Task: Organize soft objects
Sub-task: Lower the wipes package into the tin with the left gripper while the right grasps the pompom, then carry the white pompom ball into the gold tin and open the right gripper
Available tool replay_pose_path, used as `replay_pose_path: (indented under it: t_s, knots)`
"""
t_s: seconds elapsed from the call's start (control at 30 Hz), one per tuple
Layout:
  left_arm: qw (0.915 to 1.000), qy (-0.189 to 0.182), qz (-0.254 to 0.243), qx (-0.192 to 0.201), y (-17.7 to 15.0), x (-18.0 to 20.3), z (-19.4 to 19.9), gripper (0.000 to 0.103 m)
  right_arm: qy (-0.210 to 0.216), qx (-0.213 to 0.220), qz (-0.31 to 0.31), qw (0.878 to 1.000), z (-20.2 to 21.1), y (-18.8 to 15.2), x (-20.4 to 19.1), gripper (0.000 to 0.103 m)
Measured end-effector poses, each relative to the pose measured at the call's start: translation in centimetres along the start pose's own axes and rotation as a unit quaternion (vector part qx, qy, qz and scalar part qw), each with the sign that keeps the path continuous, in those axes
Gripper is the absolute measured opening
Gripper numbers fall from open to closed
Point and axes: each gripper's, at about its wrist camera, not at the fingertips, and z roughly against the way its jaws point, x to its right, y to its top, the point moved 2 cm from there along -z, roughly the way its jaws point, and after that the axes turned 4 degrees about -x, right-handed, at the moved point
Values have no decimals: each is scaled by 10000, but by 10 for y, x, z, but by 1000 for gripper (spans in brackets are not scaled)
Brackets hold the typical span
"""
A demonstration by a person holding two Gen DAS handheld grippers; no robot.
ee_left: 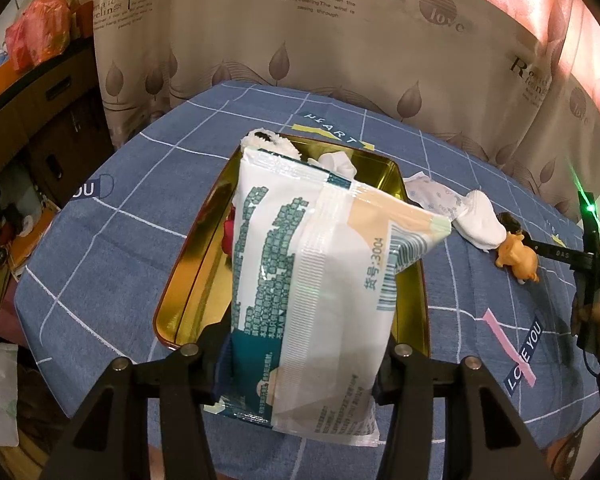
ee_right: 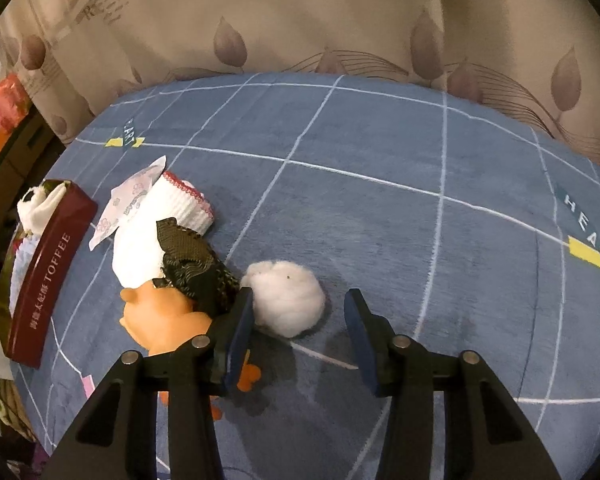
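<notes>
**Operator:** State the condition of each gripper.

**Technician:** The left gripper (ee_left: 304,364) is clamped on a tissue pack (ee_left: 324,264), pads pressing its near end from both sides. The right gripper (ee_right: 300,336) stands partly apart with nothing pinched. A cotton ball (ee_right: 286,298) lies on the table (ee_right: 420,240) between and just ahead of its fingertips; the left pad is touching or nearly touching it, the right pad is clear.

**Operator:** Where is the pack, and how does it lie?

**Technician:** It hangs over the gold interior of the toffee tin (ee_left: 188,280). Its long axis runs away from the gripper, the far end reaching toward the tin's far wall and tilted slightly right. Whether it rests on the tin floor cannot be told.

**Operator:** Handling properties?

**Technician:** Judged light and compressible, with a slick film wrapper. An end grip lets the free length sag; a hold nearer the middle would be steadier. The cotton ball looks nearly weightless and fully crushable. Grip across its centre; light closure should suffice.

**Operator:** Surroundings?

**Technician:** An orange toy (ee_right: 160,316), a dark patterned cloth (ee_right: 196,260) and a white sock (ee_right: 180,208) lie just left of the ball, beside the tin.
</notes>
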Motion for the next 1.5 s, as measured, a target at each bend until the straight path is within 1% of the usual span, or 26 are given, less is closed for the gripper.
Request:
replay_pose_path:
  t_s: [0.03, 0.13, 0.23, 0.3, 0.4, 0.5, 0.63, 0.73, 0.87, 1.0, 1.03, 1.07, 1.17, 1.23, 1.37, 1.4, 1.47, 1.5]
  knots:
    - [10000, -4, 6, -2, 0, 0, 0, 52, 78, -35, 21, 10000, -2, -1, -1, 23]
    - [10000, -2, -2, -5, 0, 0, 0, 52, -42, 8, 85, 10000, 0, -3, -7, 21]
    - [10000, -71, 58, -38, 1, -2, 0, 52, -149, 152, 101, 9997, 10, -12, -8, 21]
    - [9997, -151, 151, -67, 3, -7, 2, 52, -220, 358, -77, 9991, 25, -23, -1, 21]
    - [9992, -220, 322, -10, 6, -17, 7, 52, -186, 684, -506, 9962, 52, -50, 16, 21]
    - [9994, -167, 288, 1, 10, -19, 10, 52, -130, 863, -836, 9927, 77, -84, 30, 21]
    - [9998, -136, 143, -32, 17, -14, 6, 52, -101, 1027, -1010, 9895, 102, -117, 29, 21]
    - [9999, 136, 26, -1, 27, -11, -3, 52, 25, 1141, -1062, 9878, 119, -129, 24, 21]
    - [9999, 130, -29, -94, 41, -7, -20, 52, 125, 1201, -994, 9877, 126, -134, 8, 21]
    - [9991, 183, -188, -346, 48, 0, -39, 55, 261, 1229, -919, 9878, 128, -134, -6, 21]
    - [9986, 243, -246, -400, 49, 1, -44, 57, 279, 1226, -899, 9880, 128, -134, -9, 21]
    - [9978, 380, -325, -444, 49, 3, -48, 59, 322, 1214, -872, 9882, 128, -133, -14, 21]
    - [9936, 720, -716, -500, 45, 11, -56, 59, 395, 1205, -778, 9889, 127, -132, -25, 21]
    - [9918, 816, -874, -447, 42, 14, -58, 59, 477, 1192, -739, 9890, 127, -131, -31, 21]
    - [9953, 694, -593, -313, 44, 6, -46, 59, 590, 1208, -607, 9891, 129, -129, -47, 21]
    - [9965, 629, -518, -211, 46, 3, -38, 60, 621, 1214, -578, 9890, 130, -128, -51, 21]
    - [9978, 419, -489, 148, 52, 1, -18, 68, 722, 1232, -492, 9885, 132, -124, -62, 21]
    - [9976, 363, -533, 251, 55, 1, -13, 80, 796, 1236, -449, 9881, 132, -121, -68, 21]
